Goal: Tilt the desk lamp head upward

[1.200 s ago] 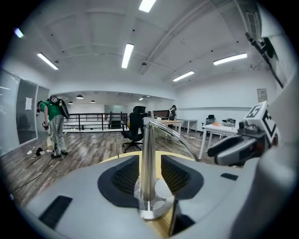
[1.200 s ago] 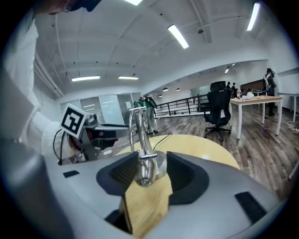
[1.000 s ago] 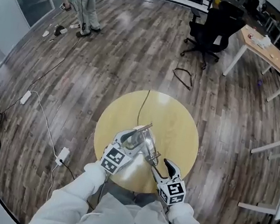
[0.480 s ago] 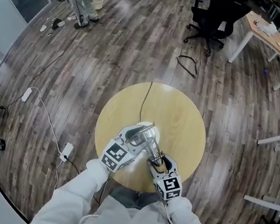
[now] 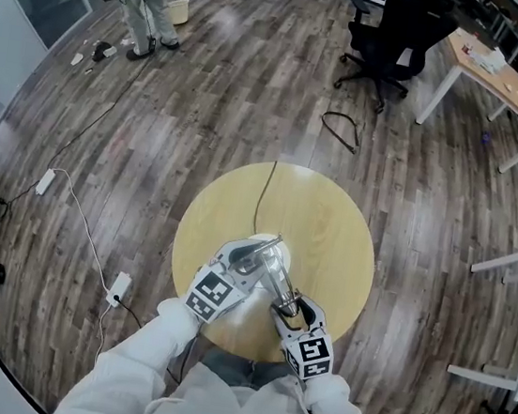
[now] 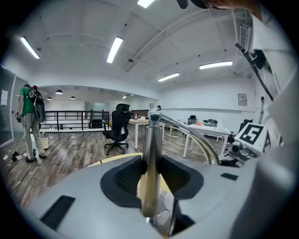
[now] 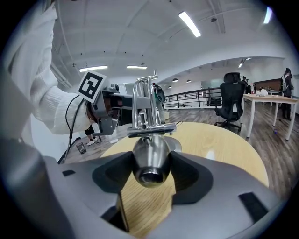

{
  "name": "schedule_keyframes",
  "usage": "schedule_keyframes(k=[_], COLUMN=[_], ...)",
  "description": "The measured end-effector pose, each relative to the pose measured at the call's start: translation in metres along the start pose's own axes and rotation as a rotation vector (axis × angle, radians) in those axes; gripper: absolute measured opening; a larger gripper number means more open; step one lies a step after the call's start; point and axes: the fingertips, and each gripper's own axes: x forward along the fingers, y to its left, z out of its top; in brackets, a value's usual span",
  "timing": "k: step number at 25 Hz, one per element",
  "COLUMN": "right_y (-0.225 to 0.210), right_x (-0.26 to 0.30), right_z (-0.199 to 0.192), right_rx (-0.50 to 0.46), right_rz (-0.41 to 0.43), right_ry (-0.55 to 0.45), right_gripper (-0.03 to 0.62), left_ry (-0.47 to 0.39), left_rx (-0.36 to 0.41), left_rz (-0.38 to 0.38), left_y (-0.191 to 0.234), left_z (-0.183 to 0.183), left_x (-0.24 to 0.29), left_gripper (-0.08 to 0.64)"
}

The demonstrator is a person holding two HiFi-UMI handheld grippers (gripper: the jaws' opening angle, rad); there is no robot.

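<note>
Left gripper view is showing the left gripper (image 6: 150,179) clamping the upright chrome stem (image 6: 150,151) of the desk lamp (image 5: 266,261), both dark pads pressing its sides. These jaws have just been closing onto it. Right gripper view is showing the right gripper (image 7: 150,179) standing at its widest, its jaws having just been opening. The rounded lamp head (image 7: 150,158) is sitting between the pads, close to both but not clearly being squeezed. The lamp is standing on the round wooden table (image 5: 333,221), near the edge closest to the person, with its cord (image 5: 261,202) running away across the top.

Judging from this, the risk is lying mostly with the right side. If it is lifting before closing, the smooth tapered head is likely slipping free without tilting. Closing too near the narrow end could be letting the polished metal squirt out. If the left hold on the slick stem is loosening, the whole lamp may be tipping or sliding toward the table edge rather than pivoting at its joint
</note>
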Motion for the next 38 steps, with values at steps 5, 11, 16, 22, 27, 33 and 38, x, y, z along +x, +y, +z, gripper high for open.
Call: schedule_keyframes(k=[5,11,16,22,27,33,38], right_y=[0.004,0.006,0.012,0.018,0.020,0.030,0.037], right_x=[-0.007,-0.028,-0.056,-0.088,-0.109,-0.136,-0.149], right_z=[-0.001,0.007,0.023,0.047,0.066,0.107,0.145], right_rx=[0.001,0.007,0.026,0.036,0.033,-0.001,-0.040], right_rz=[-0.019,-0.033,-0.052,-0.064,-0.089,-0.102,-0.089], right_ry=[0.033,0.051,0.021,0.015,0.011,0.001,0.017], right_gripper=[0.256,0.256,0.256,0.256,0.255,0.256,0.255], left_ry=[0.016,0.021,0.020,0.020,0.021,0.022,0.025], left_rx=[0.005,0.008,0.007,0.009,0.019,0.026,0.026], left_rz=[-0.011,-0.014,-0.019,-0.023,-0.021,-0.026,-0.035], left_y=[-0.002,-0.003,-0.002,-0.003,-0.005,-0.007,-0.007], left_z=[0.001,0.005,0.007,0.006,0.007,0.007,0.004], left_x=[-0.003,-0.004,-0.006,-0.008,-0.007,-0.010,-0.011], left_gripper=[0.130,0.130,0.130,0.130,0.129,0.129,0.129])
